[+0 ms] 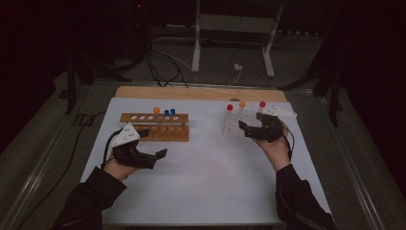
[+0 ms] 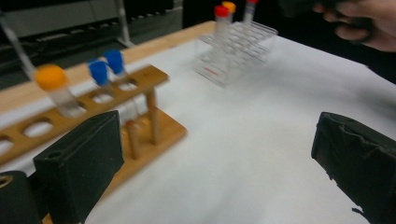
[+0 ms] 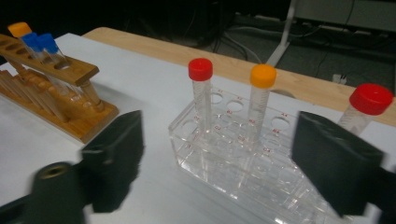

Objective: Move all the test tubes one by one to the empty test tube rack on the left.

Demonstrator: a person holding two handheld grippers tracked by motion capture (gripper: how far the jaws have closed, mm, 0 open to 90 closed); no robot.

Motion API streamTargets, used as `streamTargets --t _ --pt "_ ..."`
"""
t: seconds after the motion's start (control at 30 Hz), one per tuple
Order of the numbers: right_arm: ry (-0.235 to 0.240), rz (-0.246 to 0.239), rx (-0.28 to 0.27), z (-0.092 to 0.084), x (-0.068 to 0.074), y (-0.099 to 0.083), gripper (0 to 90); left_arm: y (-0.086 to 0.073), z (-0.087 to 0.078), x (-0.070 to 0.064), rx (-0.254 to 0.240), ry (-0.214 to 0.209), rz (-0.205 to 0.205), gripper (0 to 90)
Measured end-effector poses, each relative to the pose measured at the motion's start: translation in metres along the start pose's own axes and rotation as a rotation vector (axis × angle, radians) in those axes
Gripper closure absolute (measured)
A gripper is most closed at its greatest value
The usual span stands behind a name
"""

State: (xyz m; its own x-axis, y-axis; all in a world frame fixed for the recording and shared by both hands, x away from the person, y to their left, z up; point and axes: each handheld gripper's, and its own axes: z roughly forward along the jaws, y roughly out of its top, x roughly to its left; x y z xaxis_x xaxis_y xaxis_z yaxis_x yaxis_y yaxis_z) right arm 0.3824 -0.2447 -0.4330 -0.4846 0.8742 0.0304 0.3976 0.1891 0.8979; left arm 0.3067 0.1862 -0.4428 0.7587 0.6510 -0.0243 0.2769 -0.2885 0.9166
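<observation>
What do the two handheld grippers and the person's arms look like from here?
Both the left gripper and right gripper are black, with blocky rectangular jaw pads and a pale grey three-cornered plate on top. A dark cable trails from each. The person wears dark long sleeves.

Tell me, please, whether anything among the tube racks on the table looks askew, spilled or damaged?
Nothing stands out. The wooden rack sits flat with its orange-capped tube and two blue-capped tubes seated. The clear plastic rack holds two red-capped tubes and one orange-capped; the right-hand one leans slightly. No spill shows on the white sheet.
</observation>
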Motion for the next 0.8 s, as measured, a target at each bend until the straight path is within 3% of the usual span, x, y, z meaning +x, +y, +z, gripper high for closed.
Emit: streamTargets --t 0.13,0.27,0.8 --pt "-0.029 0.018 0.018 0.011 -0.004 0.002 31.1 -0.011 0.001 -0.006 -0.007 -0.012 -0.004 3.1" --pt "-0.064 -0.010 0.055 0.024 -0.008 0.004 41.9 -0.018 0.002 -0.007 0.001 -0.023 -0.003 3.1" --pt "-0.136 0.027 0.141 0.071 -0.018 0.004 55.7 -0.020 0.000 -0.011 -0.003 -0.033 0.006 3.1"
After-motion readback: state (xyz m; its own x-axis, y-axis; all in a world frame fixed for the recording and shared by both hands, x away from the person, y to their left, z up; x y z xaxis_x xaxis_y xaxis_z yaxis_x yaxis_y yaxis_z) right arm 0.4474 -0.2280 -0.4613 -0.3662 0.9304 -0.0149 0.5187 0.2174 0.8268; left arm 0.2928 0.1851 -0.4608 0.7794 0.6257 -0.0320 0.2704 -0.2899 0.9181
